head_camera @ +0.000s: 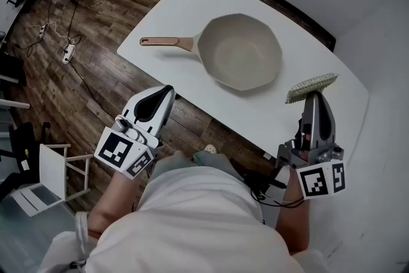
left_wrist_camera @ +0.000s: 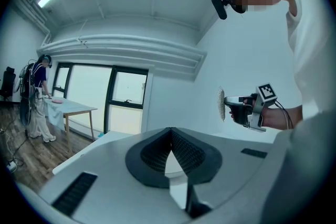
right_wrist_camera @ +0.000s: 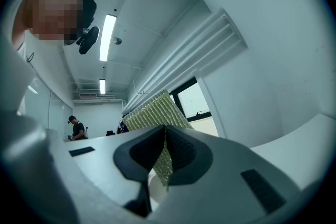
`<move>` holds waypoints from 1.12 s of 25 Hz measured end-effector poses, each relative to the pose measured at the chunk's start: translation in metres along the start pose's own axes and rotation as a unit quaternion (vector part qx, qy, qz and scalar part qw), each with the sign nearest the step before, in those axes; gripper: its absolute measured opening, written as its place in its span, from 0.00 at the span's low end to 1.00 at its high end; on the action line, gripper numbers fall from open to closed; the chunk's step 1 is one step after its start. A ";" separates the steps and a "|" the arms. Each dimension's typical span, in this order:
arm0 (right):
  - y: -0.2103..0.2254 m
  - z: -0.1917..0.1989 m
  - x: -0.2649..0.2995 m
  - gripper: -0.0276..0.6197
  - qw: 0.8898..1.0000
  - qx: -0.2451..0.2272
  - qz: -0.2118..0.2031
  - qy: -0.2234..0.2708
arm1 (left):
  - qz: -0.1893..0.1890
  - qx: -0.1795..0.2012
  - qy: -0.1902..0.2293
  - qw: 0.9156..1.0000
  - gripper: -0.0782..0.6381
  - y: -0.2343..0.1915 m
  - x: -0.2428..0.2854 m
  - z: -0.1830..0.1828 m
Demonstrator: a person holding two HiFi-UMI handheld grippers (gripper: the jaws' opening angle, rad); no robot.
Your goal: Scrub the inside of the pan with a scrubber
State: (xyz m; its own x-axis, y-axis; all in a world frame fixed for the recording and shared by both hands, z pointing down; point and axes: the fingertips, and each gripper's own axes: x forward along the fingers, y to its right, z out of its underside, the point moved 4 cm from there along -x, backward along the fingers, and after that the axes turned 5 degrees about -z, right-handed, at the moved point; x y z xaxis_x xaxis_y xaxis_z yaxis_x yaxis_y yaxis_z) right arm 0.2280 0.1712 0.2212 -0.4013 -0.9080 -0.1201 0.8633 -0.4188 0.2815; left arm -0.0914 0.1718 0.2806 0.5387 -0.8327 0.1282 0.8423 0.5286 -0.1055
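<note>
A cream pan [head_camera: 241,51] with a copper-coloured handle [head_camera: 165,41] sits empty on the white table [head_camera: 172,9], handle pointing left. My right gripper [head_camera: 314,96] hangs over the table's near right part, shut on a yellow-green mesh scrubber [head_camera: 310,87] that sticks out past its tips; the scrubber [right_wrist_camera: 154,115] also shows pinched between the jaws in the right gripper view. My left gripper [head_camera: 164,94] is shut with nothing in it, held off the table's near edge, below-left of the pan. The left gripper view also catches the right gripper [left_wrist_camera: 233,110] with the scrubber [left_wrist_camera: 221,104].
Wooden floor lies left of the table, with a power strip and cables [head_camera: 66,51]. A white chair [head_camera: 51,169] stands at the lower left. A wall runs along the right of the table. Another table [left_wrist_camera: 71,108] and a person [left_wrist_camera: 38,97] are far off.
</note>
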 end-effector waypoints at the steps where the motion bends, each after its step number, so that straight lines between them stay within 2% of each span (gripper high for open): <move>1: 0.002 0.000 0.000 0.09 1.000 0.001 0.000 -0.001 | -0.002 -0.001 0.001 1.000 0.13 0.001 0.002 0.000; 12: 0.021 0.005 0.003 0.09 1.000 0.009 0.008 -0.007 | 0.004 -0.001 -0.001 1.000 0.13 0.007 0.023 0.001; 28: 0.022 0.019 0.047 0.09 0.998 0.009 0.056 -0.004 | 0.056 0.003 -0.004 0.998 0.12 -0.043 0.077 -0.006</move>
State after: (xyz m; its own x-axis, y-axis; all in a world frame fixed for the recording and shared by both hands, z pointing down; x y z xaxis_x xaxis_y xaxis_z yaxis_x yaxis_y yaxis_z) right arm 0.2222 0.1192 0.2397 -0.3058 -0.9487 -0.0801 0.8969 -0.3152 0.3102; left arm -0.0862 0.0839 0.2895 0.6294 -0.7673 0.1230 0.7770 0.6191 -0.1138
